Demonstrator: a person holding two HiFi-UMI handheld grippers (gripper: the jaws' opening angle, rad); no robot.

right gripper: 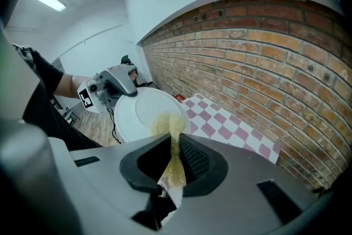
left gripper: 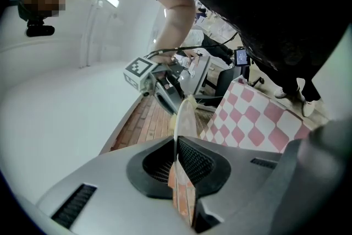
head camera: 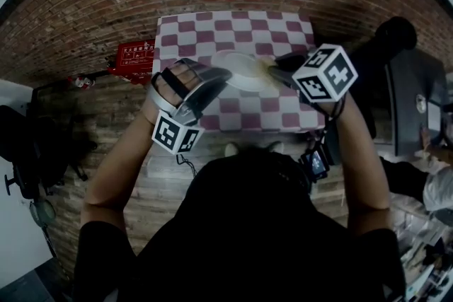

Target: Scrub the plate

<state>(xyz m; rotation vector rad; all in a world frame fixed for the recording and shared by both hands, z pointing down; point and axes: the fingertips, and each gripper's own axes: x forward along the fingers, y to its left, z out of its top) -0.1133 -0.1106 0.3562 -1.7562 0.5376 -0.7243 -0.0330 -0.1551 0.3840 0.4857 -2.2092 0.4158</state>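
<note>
The left gripper (left gripper: 176, 143) has its jaws pressed together on the rim of the one white plate (left gripper: 184, 115), which that gripper's view shows edge-on, rising from between the pads. The right gripper (right gripper: 175, 140) is clamped on a single yellow scrub pad (right gripper: 168, 123). The pad is pinched thin between the jaws, and its free end meets the plate's face near the lower edge.

In the right gripper view the plate shows round and nearly full-face, with the left gripper at its upper left rim. In the head view the plate (head camera: 244, 71) hangs between the two grippers, lifted above the table rather than lying on it, the left gripper (head camera: 212, 81) at its left edge and the right gripper (head camera: 279, 67) at its right.

There are two marker cubes (one per gripper): the left one (head camera: 177, 134) and the right one (head camera: 325, 73). Below is one table (head camera: 241, 32) with a pink-and-white checked cloth. A brick wall (right gripper: 264, 63) stands behind it, and one red box (head camera: 134, 53) sits beside the table's left edge.
</note>
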